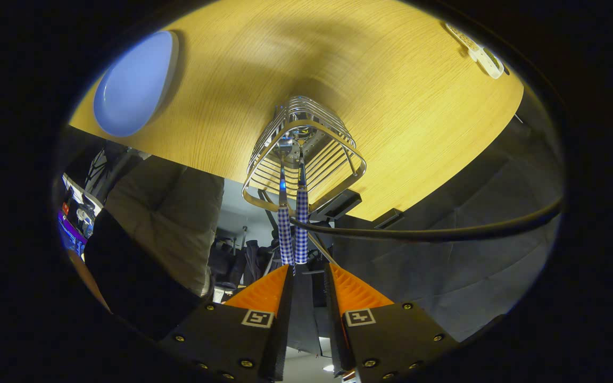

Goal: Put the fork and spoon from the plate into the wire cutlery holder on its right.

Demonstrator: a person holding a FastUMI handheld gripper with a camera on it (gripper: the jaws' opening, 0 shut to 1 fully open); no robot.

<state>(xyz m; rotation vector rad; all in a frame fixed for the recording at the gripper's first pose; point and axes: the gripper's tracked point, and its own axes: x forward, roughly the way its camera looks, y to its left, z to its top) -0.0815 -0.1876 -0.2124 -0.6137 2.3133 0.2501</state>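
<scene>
Checked cutlery handles just ahead of parted fingers, inside wire holder.

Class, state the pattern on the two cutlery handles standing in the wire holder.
Blue-and-white check on both handles, seen best in the gripper view, just ahead of the open gripper.

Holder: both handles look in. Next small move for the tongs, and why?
Probably back the tongs straight off. Both checked handles stand in the wire holder, their ends just ahead of the fingertips, with a gap between the fingers and nothing pressed. The plate looks bare, so neither piece seems left to fetch.
</scene>
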